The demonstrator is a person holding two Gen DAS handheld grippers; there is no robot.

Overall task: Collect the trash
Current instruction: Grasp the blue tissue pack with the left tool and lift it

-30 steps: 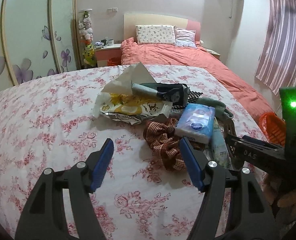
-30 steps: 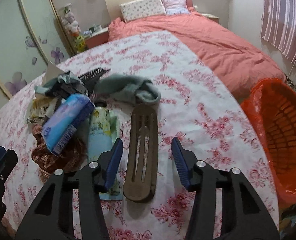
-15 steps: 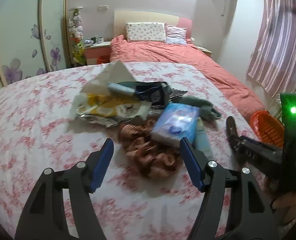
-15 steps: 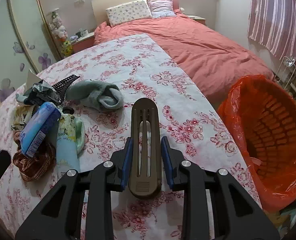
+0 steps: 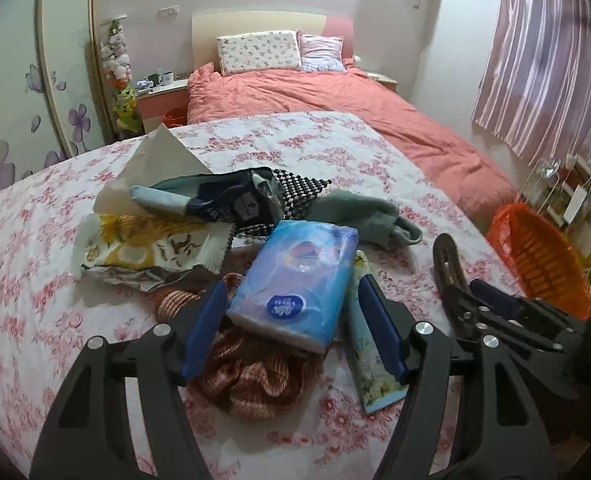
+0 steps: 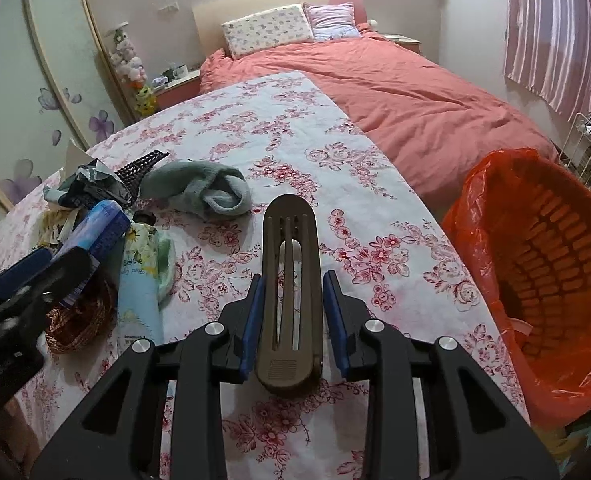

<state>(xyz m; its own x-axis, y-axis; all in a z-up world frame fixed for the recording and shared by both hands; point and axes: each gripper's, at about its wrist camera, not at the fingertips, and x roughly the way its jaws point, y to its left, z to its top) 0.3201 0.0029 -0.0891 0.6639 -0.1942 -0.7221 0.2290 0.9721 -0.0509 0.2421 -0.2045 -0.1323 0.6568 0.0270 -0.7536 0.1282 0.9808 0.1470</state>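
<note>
Since approx. 1 s ago the right gripper (image 6: 290, 316) has been closed: its jaws, spread then, are now pinching the brown slotted clip (image 6: 291, 280) by its sides, w/ the clip pointing to 12 o'clock in the right wrist view; whether it is lifted off the floral tabletop (image 6: 263, 128) cannot be told. The left gripper (image 5: 295, 328) has been brought fwd, jaws spread, one either side of the blue tissue pack (image 5: 295, 276), not yet touching it as far as can be seen. Judged from this, 1 item is secured and ready for the orange-lined bin (image 6: 543, 280) at 3 o'clock; a 2nd pick is being set up. Counted in the pile: 1 tissue pack, 1 brown scrunchie (image 5: 255, 376) under it, 1 floral tube (image 5: 369, 364), 1 grey sock (image 5: 359, 212), 1 yellow snack wrapper (image 5: 147, 244), 1 dark crumpled bag (image 5: 231, 196), 1 black-white mat (image 5: 299, 190), 1 paper sheet (image 5: 155, 164). Bins: 1.
</note>
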